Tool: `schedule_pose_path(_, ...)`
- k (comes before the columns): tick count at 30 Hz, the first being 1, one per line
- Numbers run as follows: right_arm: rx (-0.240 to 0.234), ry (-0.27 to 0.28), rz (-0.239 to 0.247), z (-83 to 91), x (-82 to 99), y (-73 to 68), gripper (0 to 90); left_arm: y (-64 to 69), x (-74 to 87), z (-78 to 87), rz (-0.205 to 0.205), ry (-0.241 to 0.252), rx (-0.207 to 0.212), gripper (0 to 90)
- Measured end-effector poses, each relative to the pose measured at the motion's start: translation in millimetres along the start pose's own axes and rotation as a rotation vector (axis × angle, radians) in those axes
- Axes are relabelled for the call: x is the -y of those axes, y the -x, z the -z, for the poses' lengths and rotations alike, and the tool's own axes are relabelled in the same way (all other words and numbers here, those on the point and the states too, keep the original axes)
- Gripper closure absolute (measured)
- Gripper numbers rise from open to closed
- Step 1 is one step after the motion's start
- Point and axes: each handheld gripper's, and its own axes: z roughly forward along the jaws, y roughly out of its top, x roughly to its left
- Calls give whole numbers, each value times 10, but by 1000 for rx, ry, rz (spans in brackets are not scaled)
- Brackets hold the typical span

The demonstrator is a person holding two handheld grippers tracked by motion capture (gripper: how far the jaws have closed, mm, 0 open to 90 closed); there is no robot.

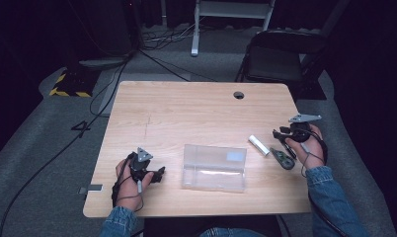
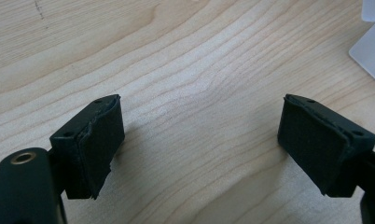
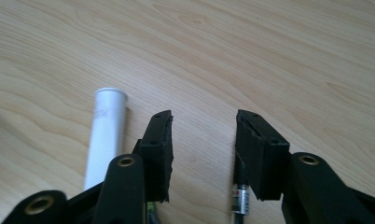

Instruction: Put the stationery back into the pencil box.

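My right gripper (image 3: 202, 154) hovers at the bench's (image 1: 186, 108) right edge, fingers released, the white tube (image 3: 106, 133) just beside them. My left gripper (image 2: 199, 144) rests near-left, fingers spread wide.

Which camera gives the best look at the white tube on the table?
The right gripper view: the white tube lies close and sharp, just outside the right gripper. In the high view it is a small white bar beside that gripper.
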Motion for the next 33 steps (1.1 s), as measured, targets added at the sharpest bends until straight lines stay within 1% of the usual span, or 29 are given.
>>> schedule_pose_path(2, 20, -11, -14, -59, 21, 47, 603, 1, 7, 6, 0, 1, 0, 149)
schedule_pose_path(4, 28, -36, -45, -115, 57, 90, 605, -2, 10, 13, -8, -2, -4, 149)
schedule_pose_path(5, 32, -43, -49, -144, 78, 111, 605, -2, 11, 15, -7, -3, -1, 149)
schedule_pose_path(7, 43, -59, -74, -189, 120, 153, 605, -2, 11, 15, -6, -3, -1, 149)
schedule_pose_path(10, 43, -71, -95, -230, 159, 199, 613, -2, 11, 15, -6, -2, -1, 149)
schedule_pose_path(12, 30, -81, -113, -261, 185, 219, 616, -2, 11, 15, -6, -3, -1, 149)
schedule_pose_path(19, 19, -121, -121, -341, 233, 249, 664, -2, 11, 15, -6, -3, -1, 149)
schedule_pose_path(22, 24, -119, -131, -349, 237, 255, 689, -2, 11, 15, -6, -2, -1, 149)
schedule_pose_path(25, 16, -123, -122, -344, 235, 242, 787, -2, 11, 15, -6, -2, -1, 149)
schedule_pose_path(26, 11, -126, -117, -341, 232, 235, 795, -2, 11, 15, -6, -3, -1, 149)
schedule_pose_path(31, 22, -130, -83, -342, 222, 209, 802, -2, 11, 15, -7, -3, -1, 149)
schedule_pose_path(33, 26, -132, -84, -340, 220, 205, 803, -2, 11, 15, -6, -2, -2, 149)
